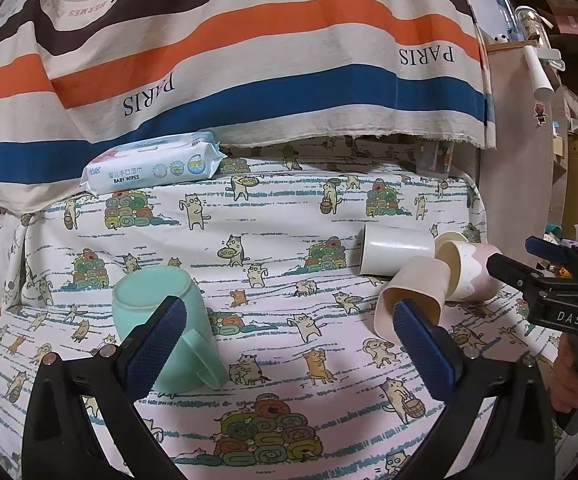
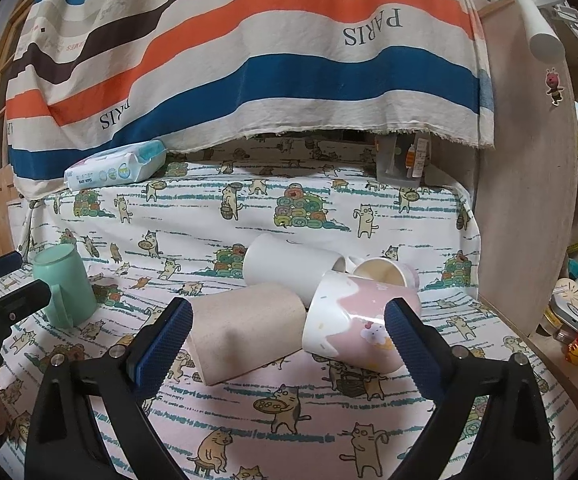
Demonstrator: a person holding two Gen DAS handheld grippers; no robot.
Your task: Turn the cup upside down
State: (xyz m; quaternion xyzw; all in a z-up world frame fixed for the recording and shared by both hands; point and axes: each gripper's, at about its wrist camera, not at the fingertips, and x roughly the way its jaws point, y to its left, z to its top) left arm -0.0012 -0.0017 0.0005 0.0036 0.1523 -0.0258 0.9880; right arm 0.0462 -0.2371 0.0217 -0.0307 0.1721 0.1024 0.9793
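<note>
A mint green mug (image 1: 161, 312) stands upside down on the cat-print cloth, just beyond my left finger; it also shows in the right wrist view (image 2: 67, 286). My left gripper (image 1: 289, 336) is open and empty. Three cups lie on their sides in a cluster: a beige cup (image 1: 411, 298) (image 2: 245, 330), a white cup (image 1: 395, 250) (image 2: 289, 262) and a pink-and-white cup (image 1: 467, 274) (image 2: 353, 324). A fourth cream cup (image 2: 385, 272) lies behind them. My right gripper (image 2: 289, 338) is open and empty, just in front of the beige and pink cups.
A pack of baby wipes (image 1: 153, 164) lies at the back left of the table. A clear container (image 2: 403, 160) stands at the back right under a striped hanging cloth (image 1: 249, 48). A wooden panel (image 2: 529, 200) borders the table's right side.
</note>
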